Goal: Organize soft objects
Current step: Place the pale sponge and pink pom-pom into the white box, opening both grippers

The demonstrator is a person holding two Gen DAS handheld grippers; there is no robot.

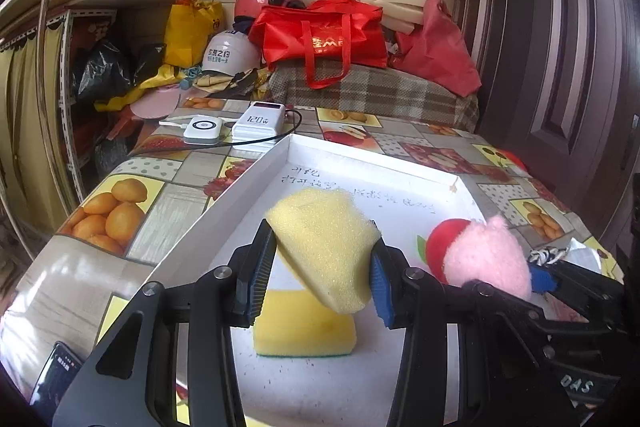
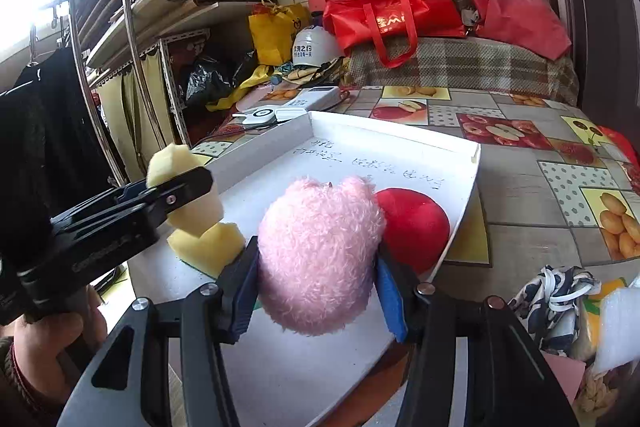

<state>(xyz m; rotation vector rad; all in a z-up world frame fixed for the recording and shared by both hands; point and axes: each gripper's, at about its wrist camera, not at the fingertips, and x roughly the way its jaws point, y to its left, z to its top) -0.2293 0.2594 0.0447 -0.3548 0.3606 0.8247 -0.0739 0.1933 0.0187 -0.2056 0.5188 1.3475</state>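
Sponge [image 1: 324,247] | tilted, long axis diagonal | pinched in left tool [image 1: 320,277]

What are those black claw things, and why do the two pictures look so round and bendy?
They are grabbers that a person holds, one in each hand. Each carries a little wide-eyed camera, which bends the picture. One picture looks along the left gripper; it squeezes a pale yellow sponge. The other looks along the right gripper; it squeezes a fluffy pink toy. Both hang over a white tray on a fruit-patterned table. In the tray lie another yellow sponge and a red ball.
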